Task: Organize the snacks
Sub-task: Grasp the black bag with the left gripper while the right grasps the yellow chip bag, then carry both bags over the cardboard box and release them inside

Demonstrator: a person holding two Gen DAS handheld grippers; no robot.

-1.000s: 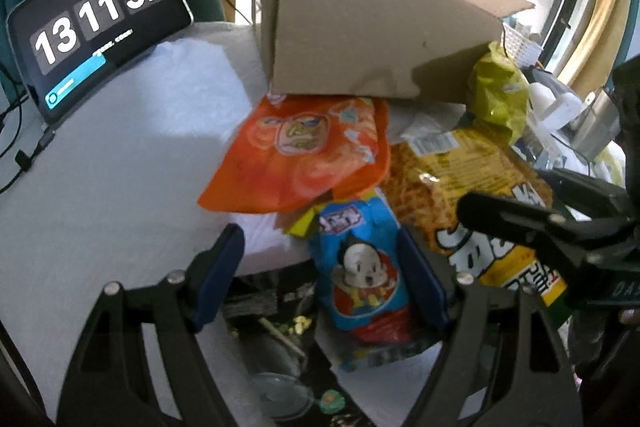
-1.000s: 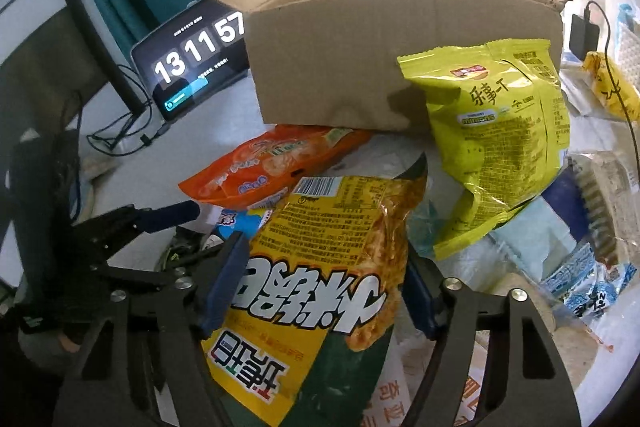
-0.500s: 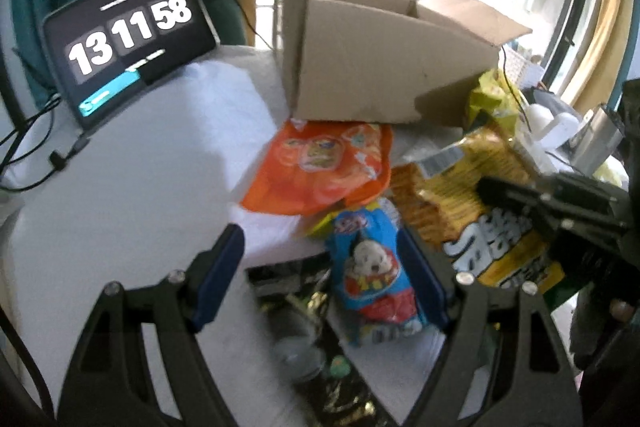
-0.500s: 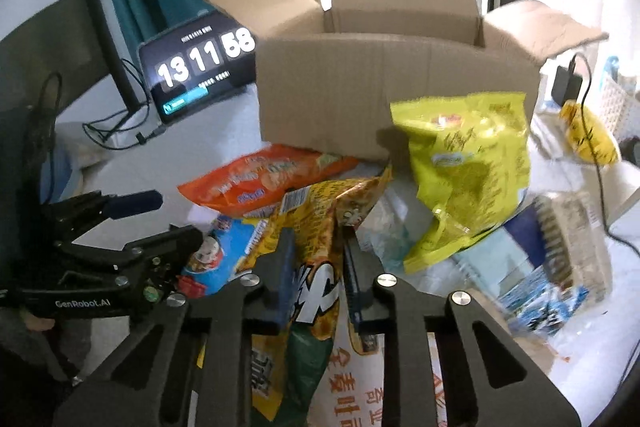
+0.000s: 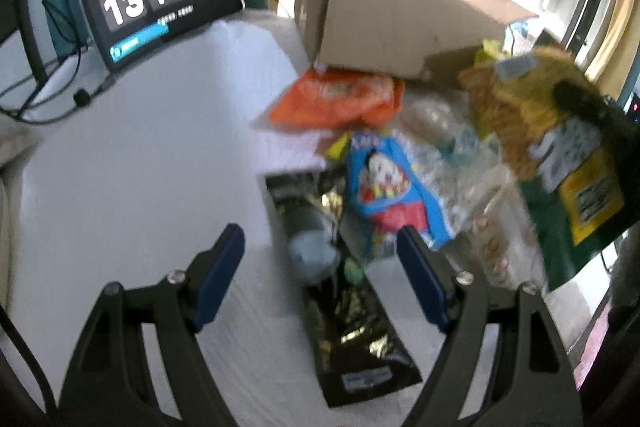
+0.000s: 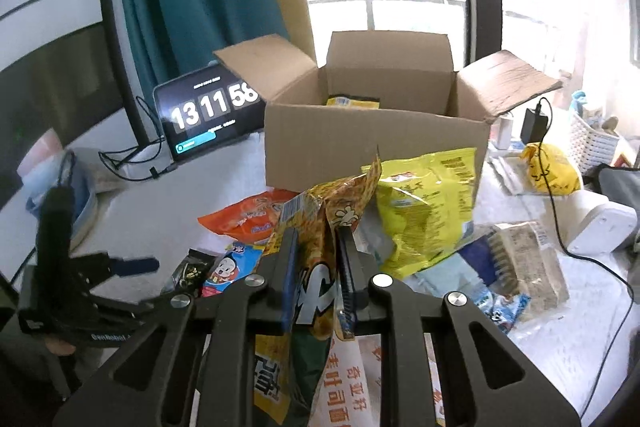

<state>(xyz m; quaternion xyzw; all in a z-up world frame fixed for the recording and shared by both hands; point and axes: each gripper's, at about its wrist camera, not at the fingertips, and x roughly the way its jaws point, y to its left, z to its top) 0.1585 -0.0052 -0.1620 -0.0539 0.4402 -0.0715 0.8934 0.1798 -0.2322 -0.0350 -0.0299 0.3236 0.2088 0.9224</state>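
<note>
My right gripper (image 6: 316, 239) is shut on a crumpled yellow-orange snack bag (image 6: 328, 199) and holds it off the table; that bag (image 5: 540, 131) hangs at the right of the left wrist view. Behind it stands an open cardboard box (image 6: 376, 143) with a yellow packet inside. My left gripper (image 5: 320, 247) is open above a black foil packet (image 5: 352, 311), touching nothing. A blue cartoon snack bag (image 5: 388, 187) lies just beyond its right finger, and an orange snack bag (image 5: 340, 99) lies in front of the box (image 5: 392, 27). A yellow-green chip bag (image 6: 428, 211) leans on the box.
A tablet clock (image 6: 208, 115) stands at the back left with cables beside it. More packets, a white basket (image 6: 596, 143), a yellow bag (image 6: 552, 171) and a charger cable (image 6: 560, 219) crowd the right side. White cloth (image 5: 140, 167) covers the table.
The right gripper closed on the yellow-orange bag and lifted it, and the box's inside came into view. The left gripper drew back, with the black foil packet now between its open fingers.
</note>
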